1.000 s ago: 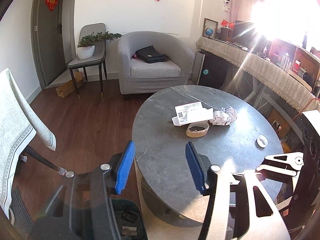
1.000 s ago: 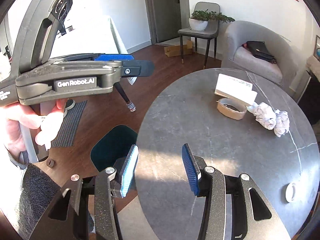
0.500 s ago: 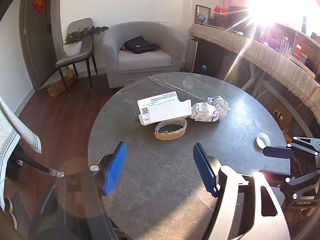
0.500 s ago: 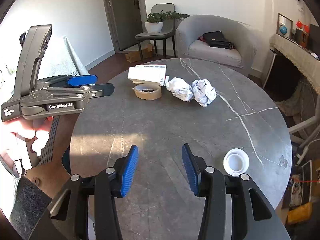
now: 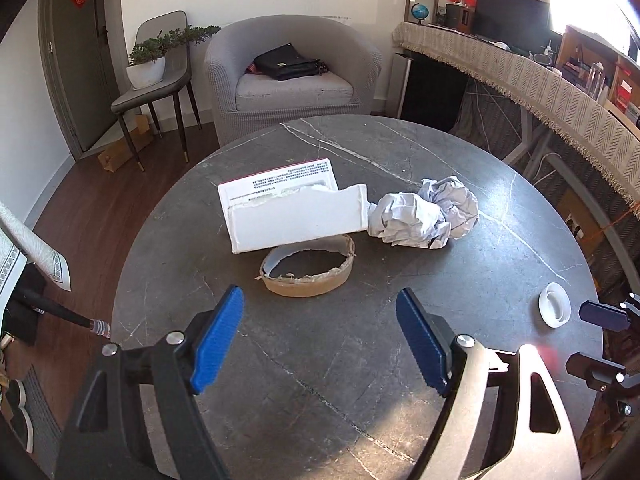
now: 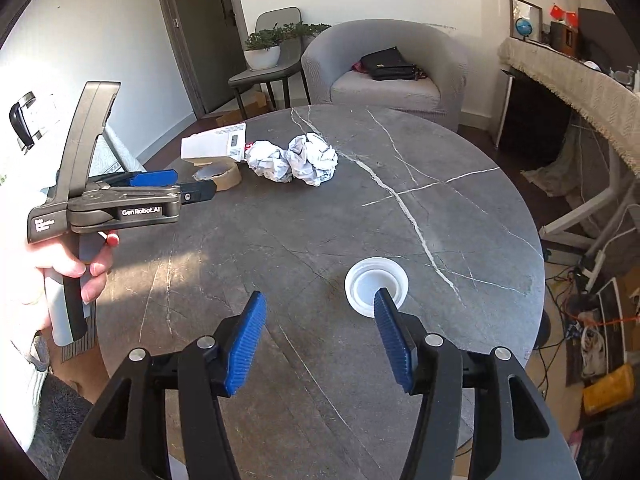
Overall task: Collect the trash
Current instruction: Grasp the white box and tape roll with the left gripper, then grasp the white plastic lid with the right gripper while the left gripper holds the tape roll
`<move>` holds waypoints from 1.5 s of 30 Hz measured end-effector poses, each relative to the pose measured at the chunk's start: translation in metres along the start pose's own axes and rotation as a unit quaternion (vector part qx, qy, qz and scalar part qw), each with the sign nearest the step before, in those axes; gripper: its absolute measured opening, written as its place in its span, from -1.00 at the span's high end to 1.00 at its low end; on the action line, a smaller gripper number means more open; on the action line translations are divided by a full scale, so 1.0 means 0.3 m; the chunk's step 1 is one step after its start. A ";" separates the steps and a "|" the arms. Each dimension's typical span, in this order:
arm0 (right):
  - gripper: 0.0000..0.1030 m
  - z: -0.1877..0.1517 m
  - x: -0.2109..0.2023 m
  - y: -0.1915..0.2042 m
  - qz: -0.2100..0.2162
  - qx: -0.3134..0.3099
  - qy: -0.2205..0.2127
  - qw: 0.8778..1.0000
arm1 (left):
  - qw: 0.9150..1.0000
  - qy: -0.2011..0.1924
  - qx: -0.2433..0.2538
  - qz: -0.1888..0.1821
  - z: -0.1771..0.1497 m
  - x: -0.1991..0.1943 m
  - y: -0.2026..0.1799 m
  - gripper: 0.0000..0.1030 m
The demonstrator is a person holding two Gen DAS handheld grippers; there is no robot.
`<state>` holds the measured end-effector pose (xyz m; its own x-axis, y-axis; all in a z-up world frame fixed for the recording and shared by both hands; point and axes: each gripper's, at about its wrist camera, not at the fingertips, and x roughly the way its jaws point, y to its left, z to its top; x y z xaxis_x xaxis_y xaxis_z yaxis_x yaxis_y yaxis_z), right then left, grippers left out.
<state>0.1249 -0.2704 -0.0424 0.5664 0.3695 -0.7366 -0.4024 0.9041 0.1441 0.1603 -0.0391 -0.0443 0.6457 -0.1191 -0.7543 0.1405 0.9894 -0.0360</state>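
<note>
On the round dark stone table (image 5: 320, 380) lie a torn white box (image 5: 294, 210), a used cardboard tape ring (image 5: 308, 266) in front of it, two crumpled paper balls (image 5: 428, 214) to its right, and a white plastic lid (image 5: 554, 310) near the right edge. My left gripper (image 5: 320, 338) is open and empty, just short of the tape ring. My right gripper (image 6: 318, 338) is open and empty, its right finger right in front of the lid (image 6: 376, 286). The right wrist view also shows the box (image 6: 214, 146), the paper balls (image 6: 294, 160) and the left gripper (image 6: 192, 192).
A grey armchair (image 5: 292, 76) with a black bag stands behind the table, a chair with a potted plant (image 5: 150, 68) to its left. A cloth-covered counter (image 5: 540, 76) runs along the right. Cables and a yellow box (image 6: 608, 388) lie on the floor right of the table.
Both grippers have moved forward over the table from beside the bin. The left has closed in on the tape ring and box, the right on the white lid. Both stayed open.
</note>
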 end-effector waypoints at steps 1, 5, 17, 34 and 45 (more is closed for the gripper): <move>-0.12 -0.001 0.003 -0.004 0.001 0.002 0.000 1.000 | 1.000 0.002 -0.007 0.001 0.004 0.008 0.005 -0.58; -0.16 -0.008 0.025 -0.009 -0.004 0.003 0.009 1.000 | 0.999 0.017 -0.034 0.009 0.024 0.045 0.015 -0.58; -0.16 -0.018 0.062 -0.058 -0.035 0.000 0.025 0.999 | 0.997 0.029 -0.065 0.036 0.070 0.127 0.011 -0.55; -0.16 -0.021 0.056 -0.086 -0.027 0.008 0.022 0.999 | 0.997 0.022 -0.056 0.050 0.077 0.133 -0.004 -0.17; 0.11 0.021 0.087 -0.050 -0.039 0.000 0.027 0.999 | 0.999 0.029 -0.039 0.017 0.044 0.076 -0.020 -0.17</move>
<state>0.1504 -0.2730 -0.0596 0.5567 0.2869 -0.7796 -0.3597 0.9292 0.0851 0.1842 -0.0488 -0.0526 0.6038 -0.0827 -0.7929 0.0586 0.9965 -0.0593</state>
